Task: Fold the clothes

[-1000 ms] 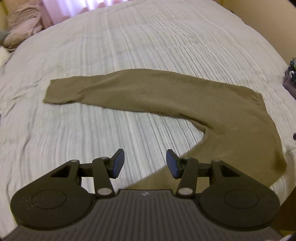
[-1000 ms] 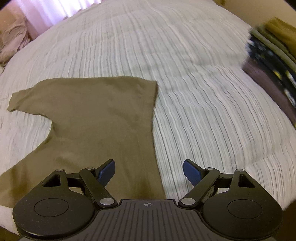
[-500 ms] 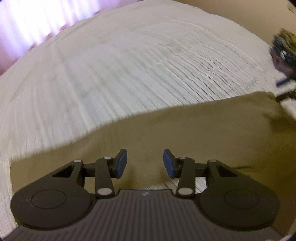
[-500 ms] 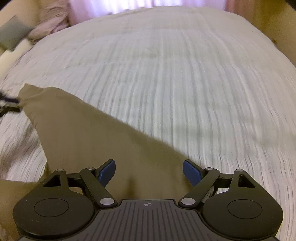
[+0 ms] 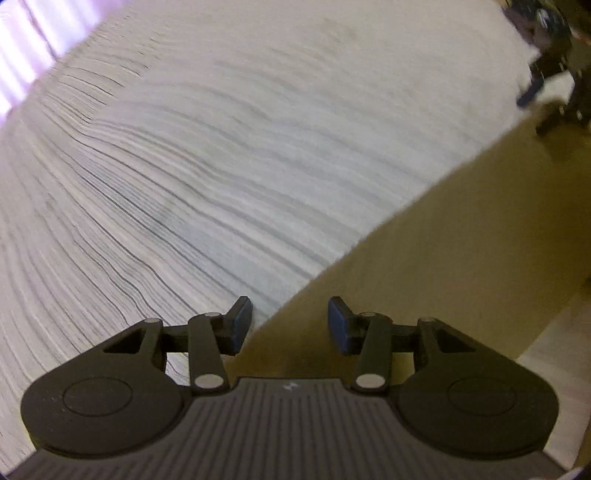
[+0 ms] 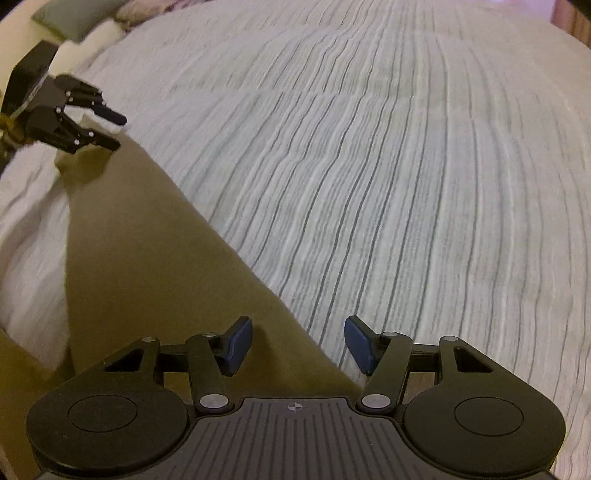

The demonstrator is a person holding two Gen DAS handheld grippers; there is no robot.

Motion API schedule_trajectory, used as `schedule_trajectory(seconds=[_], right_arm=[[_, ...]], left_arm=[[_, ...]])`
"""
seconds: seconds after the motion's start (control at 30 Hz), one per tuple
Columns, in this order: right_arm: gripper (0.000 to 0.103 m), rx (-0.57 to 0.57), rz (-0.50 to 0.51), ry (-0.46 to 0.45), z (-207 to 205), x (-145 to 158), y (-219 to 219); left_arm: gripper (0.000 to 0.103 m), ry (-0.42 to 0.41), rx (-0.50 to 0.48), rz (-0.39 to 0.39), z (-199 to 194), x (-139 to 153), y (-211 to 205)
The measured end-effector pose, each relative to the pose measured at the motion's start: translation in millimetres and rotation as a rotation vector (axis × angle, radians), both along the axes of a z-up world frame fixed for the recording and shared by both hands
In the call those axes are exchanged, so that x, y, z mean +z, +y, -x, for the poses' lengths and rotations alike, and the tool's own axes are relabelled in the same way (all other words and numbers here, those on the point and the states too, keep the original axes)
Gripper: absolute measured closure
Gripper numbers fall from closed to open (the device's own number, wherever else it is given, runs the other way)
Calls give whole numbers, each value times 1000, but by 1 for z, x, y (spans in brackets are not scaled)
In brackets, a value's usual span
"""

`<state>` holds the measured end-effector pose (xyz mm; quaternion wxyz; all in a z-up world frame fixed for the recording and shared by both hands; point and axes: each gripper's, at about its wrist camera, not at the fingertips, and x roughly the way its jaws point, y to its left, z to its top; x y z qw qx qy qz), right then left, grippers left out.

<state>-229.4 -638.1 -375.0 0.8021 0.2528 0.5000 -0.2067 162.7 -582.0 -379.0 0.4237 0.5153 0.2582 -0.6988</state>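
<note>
Olive garment is lying flat on the bed, running toward 10 o'clock. You are holding both the left gripper and the right gripper over its edge, jaws parted and gripping nothing; seat that edge fully between them when pinching.

Home bedroom. Wide bed under a pale ribbed bedspread fills both views. Pillows bunched at its far edge. Daylight through a pinkish curtain. Olive garment spread flat on the bedspread.
</note>
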Motion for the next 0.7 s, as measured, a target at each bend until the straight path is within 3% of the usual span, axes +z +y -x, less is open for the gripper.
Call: schedule_trajectory(seconds=[0.03,0.07,0.1,0.13,0.17,0.2,0.27,0.37,0.5,0.6,0.7], right_arm=[[43,7,-3,11,-2,-3,0],[43,13,-6,21,-4,-5,1],[43,14,-13,21,-4,-6,1],[56,15,-20,22,-5,-7,1],[87,16,-26,24,-6,-8,1],[95,13,-29,30,-5,-6,3],[100,6,-30,43,-5,-3,8],[101,-13,81,52,-2,19,33],[101,-7,284,55,9,69,102],[101,13,391,58,23,101,173],[101,66,442,101,36,112,252]], left_arm=[[64,2,-18,-11,-1,-5,0],[73,-2,-28,-14,-1,-8,1],[90,-8,-34,-13,-1,-10,2],[96,-21,-35,0,0,-10,4],[98,-37,-33,18,2,-9,6],[99,-48,-25,46,3,-5,12],[100,-68,-5,111,7,6,26],[100,-74,87,226,15,32,59],[100,-20,296,344,24,78,150],[100,31,429,351,39,94,233],[101,69,556,246,55,76,292]])
